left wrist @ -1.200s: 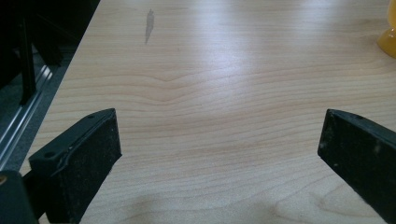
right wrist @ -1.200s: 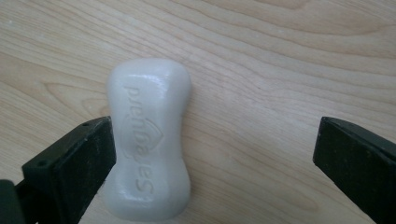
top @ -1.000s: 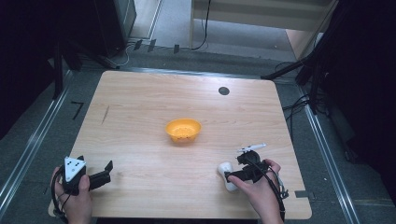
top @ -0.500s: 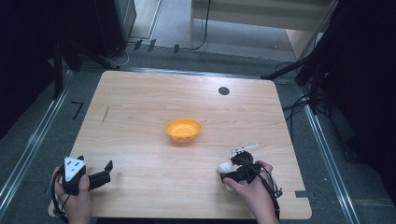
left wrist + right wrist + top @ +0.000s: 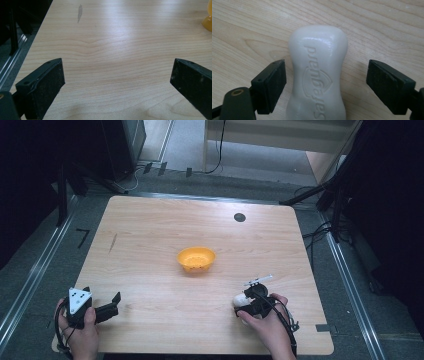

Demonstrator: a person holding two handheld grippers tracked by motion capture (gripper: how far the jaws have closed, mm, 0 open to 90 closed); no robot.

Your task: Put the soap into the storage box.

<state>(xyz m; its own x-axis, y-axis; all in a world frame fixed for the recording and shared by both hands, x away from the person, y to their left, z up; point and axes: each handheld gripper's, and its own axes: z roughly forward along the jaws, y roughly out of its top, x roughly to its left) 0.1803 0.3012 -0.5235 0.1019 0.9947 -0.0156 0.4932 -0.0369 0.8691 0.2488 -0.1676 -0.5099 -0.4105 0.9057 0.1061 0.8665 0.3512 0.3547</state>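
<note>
Soap bar, white and waisted, lies flat on the tabletop between the jaws of the right claw. In the right gripper view the left pad stands just beside the bar's narrow middle and the right pad a little farther off; bare wood shows on both sides, so neither pad presses on it. The jaws have just been closing with the bar between them, but the claw remains released. In the high view the right claw points down over the bar, whose white end shows just to the claw's left.

Left claw is released, its jaws spread wide over bare wood with nothing between them. In the high view it rests low at the tabletop's near left corner, held in the left hand.

Orange bowl sits well ahead of the right claw and to its left, apart from both claws.
</note>
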